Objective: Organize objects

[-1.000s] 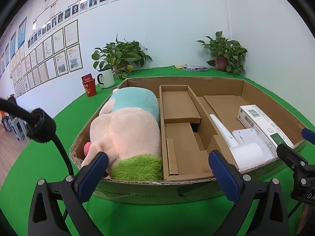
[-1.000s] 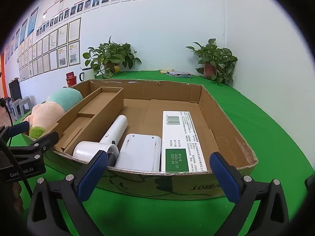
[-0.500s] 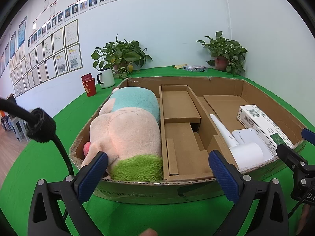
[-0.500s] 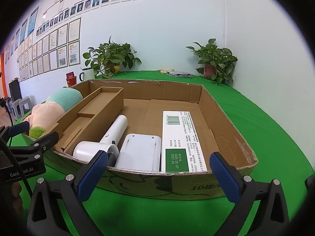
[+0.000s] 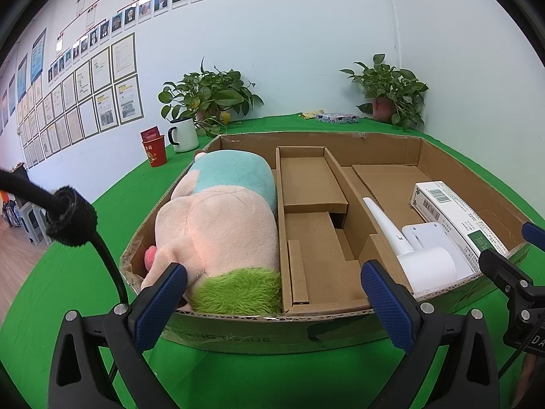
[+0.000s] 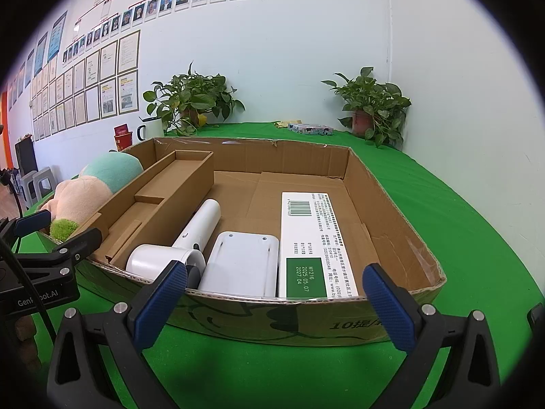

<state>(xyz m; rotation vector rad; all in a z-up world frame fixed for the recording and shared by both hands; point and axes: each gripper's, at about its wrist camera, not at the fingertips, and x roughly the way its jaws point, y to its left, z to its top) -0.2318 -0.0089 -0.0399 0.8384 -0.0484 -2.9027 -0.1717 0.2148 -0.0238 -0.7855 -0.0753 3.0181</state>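
A shallow cardboard box point(image 5: 385, 138) stands on the green table and also shows in the right wrist view point(image 6: 252, 151). A plush toy point(image 5: 221, 225) lies in its left part point(image 6: 88, 194). A cardboard insert point(image 5: 313, 225) fills the middle. A white hair dryer point(image 6: 190, 242), a white flat device point(image 6: 242, 262) and a white carton with a green label point(image 6: 313, 242) lie in the right part. My left gripper point(image 5: 272, 301) is open and empty before the box's near wall. My right gripper point(image 6: 274, 301) is open and empty before the near wall too.
Two potted plants point(image 5: 207, 99) point(image 5: 388, 92) stand at the back by the wall. A white mug point(image 5: 184, 134) and a red cup point(image 5: 155, 148) stand at the back left. A small packet point(image 5: 335, 117) lies at the back. A black cable point(image 5: 78, 231) crosses the left.
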